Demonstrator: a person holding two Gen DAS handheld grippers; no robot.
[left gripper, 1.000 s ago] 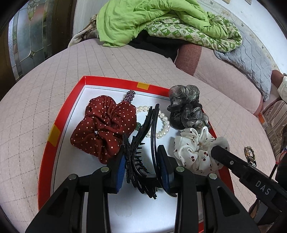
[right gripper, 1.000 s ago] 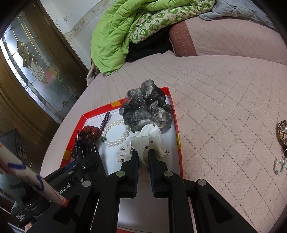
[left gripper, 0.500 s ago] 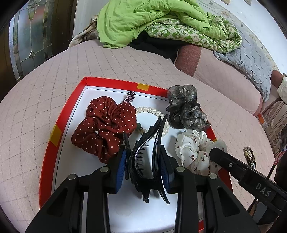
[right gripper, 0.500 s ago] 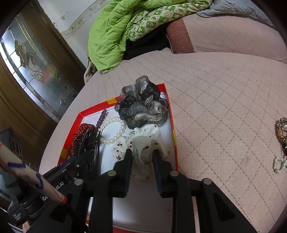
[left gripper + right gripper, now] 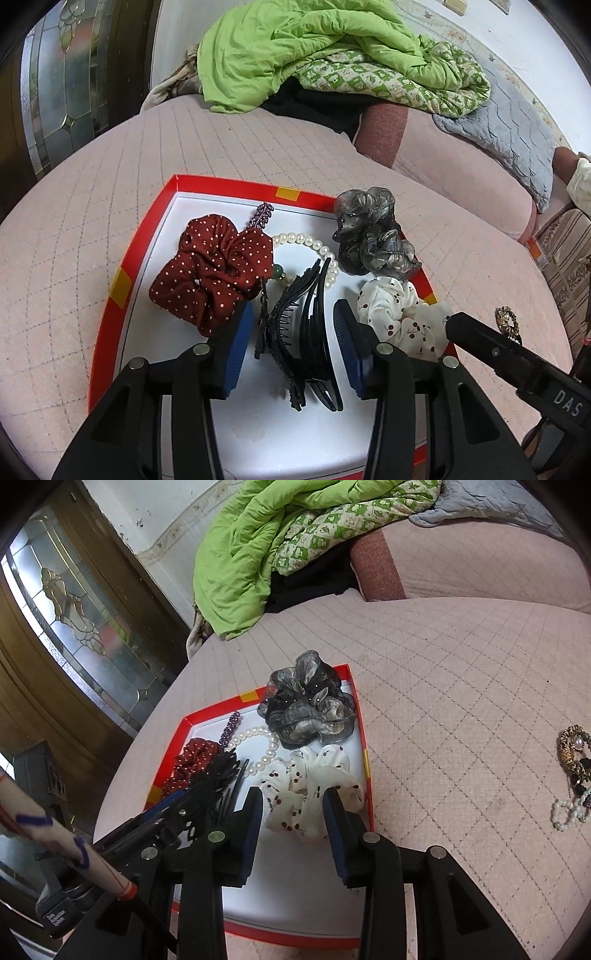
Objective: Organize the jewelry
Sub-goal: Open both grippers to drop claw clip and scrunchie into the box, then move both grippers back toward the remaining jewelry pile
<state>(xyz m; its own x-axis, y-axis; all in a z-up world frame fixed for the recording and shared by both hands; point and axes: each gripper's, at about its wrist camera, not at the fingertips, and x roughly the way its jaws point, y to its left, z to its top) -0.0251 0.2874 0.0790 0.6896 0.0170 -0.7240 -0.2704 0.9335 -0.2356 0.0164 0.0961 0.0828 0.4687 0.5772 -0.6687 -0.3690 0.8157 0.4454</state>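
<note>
Quilted pink bed [image 5: 92, 229] carries a shallow red-rimmed tray [image 5: 122, 266] with a white floor; green blanket [image 5: 295, 48] piled at the far end.

In tray, large to small: dark red polka-dot scrunchie [image 5: 214, 273] on the left, grey sheer scrunchie [image 5: 369, 236] at the far right corner, partly over the rim, white cherry-print scrunchie [image 5: 399, 317] near the right rim, black hair claw clip [image 5: 306, 332] near the middle, pearl bracelet [image 5: 314, 245] behind it, small purple beaded clip [image 5: 260, 218] by the far rim.

Left claw [image 5: 293, 349]: jaws have just been opening, now part open. The black clip sits between the blue pads with a gap on each side, resting on the tray floor. Not gripped.

Right claw [image 5: 291, 821]: jaws have just been opening, part open. The white scrunchie lies between the fingers on the tray floor, its edges close to or brushing the pads, not squeezed.

Outside tray: gold brooch with pearl [image 5: 572, 753] and a small pearl string [image 5: 565, 812] on the bed, well right of the tray.

Hard to read: bracelet is partly covered by the black clip and red scrunchie; a green bead [image 5: 277, 272] shows by the red scrunchie, can't tell what it belongs to. Brooch is cut off at the frame edge.
</note>
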